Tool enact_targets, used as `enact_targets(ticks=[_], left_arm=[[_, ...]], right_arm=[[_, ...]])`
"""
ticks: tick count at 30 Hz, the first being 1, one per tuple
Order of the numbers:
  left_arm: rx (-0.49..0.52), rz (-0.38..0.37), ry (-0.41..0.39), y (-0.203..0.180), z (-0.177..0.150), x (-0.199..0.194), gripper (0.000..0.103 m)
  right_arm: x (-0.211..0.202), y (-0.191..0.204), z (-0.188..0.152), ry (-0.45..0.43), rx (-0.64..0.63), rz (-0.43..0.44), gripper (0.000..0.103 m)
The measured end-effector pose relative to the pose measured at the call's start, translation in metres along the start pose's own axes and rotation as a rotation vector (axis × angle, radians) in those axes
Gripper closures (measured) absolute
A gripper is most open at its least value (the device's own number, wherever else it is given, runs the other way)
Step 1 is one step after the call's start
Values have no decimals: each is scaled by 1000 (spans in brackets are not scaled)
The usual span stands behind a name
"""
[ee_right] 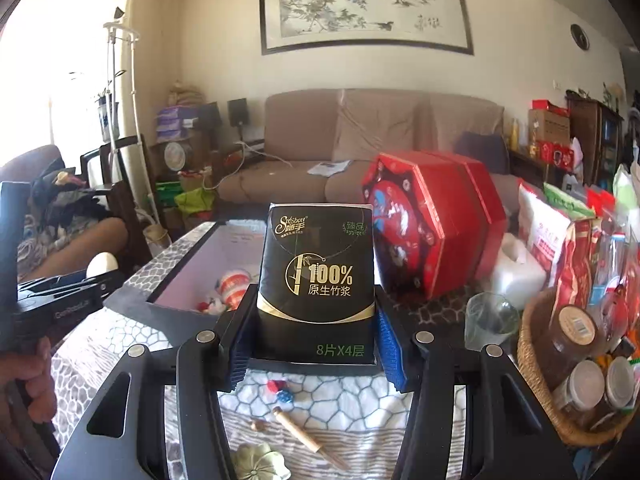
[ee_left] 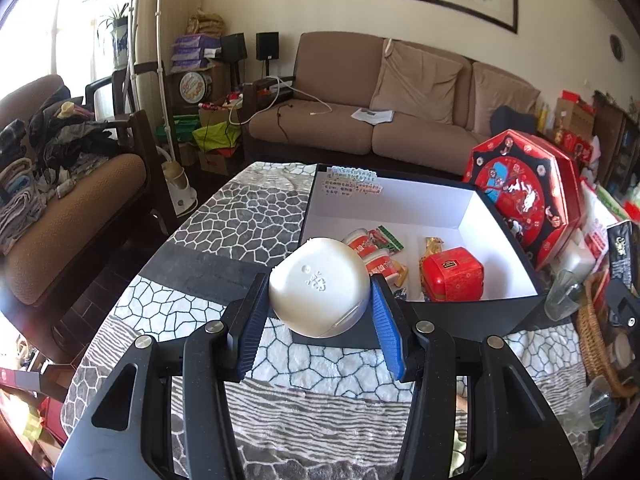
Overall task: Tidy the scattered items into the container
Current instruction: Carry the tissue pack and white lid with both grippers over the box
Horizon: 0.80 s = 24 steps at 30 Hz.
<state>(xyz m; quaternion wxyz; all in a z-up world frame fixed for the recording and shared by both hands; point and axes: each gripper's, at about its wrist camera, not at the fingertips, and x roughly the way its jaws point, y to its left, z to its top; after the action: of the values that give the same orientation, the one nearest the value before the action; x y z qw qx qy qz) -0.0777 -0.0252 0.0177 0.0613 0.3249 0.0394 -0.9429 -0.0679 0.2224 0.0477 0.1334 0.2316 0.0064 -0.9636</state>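
A: Grip check, left gripper (ee_left: 320,300). Blue pads (ee_left: 251,328) closed on a white bottle (ee_left: 318,286), bottom end facing the camera, held above the near wall of the box (ee_left: 460,312). Contact is on the rounded sides.

B: Handling judgement?

A: Smooth moulded plastic, probably light and stiff. Curved sides against ribbed pads could slip or roll, so a hold across the widest part looks safest. No sign of the pads denting it.

B: Right gripper (ee_right: 316,344)?

A: Clamped on a black tissue pack (ee_right: 318,276), upright, pads on its lower side edges. Pack sits above the near edge of the box in that view. Soft film wrap, very light, will squash before it slips. Gripping low and square, as now, keeps it from folding.

B: Box contents?

A: Red tin (ee_left: 454,276), small red-and-white cups (ee_left: 366,250), a green wrapper (ee_left: 388,238). Floor on the far side bare.

B: Left to tidy?

A: On the tablecloth (ee_right: 360,412) under the right gripper: a wooden stick (ee_right: 308,432), small red and blue bits (ee_right: 280,391), a green lotus-shaped dish (ee_right: 256,460). Stick is thin; take it mid-length.
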Motion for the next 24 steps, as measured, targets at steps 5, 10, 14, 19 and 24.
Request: enact_targets(ticks=[5,10,14,19,24], left_arm=[[29,4,-30,-10,0,-5,56],[43,-10,-24,-17,-1,-4,56],[19,-13,-66,-17,1,-12,56],[25,-22,-102,-21,2,-21,56],[23,-16,-109,-22,1,-21,56]], right_arm=[[5,0,-5,-5,-3,13,49],[1,-1,-5,-59,-6,4,49],[-2,2,-3,-73,11,23,49],[-3,9,-4,-75,-22,15,49],[-4,10,-5,-94,-31,-1,49]])
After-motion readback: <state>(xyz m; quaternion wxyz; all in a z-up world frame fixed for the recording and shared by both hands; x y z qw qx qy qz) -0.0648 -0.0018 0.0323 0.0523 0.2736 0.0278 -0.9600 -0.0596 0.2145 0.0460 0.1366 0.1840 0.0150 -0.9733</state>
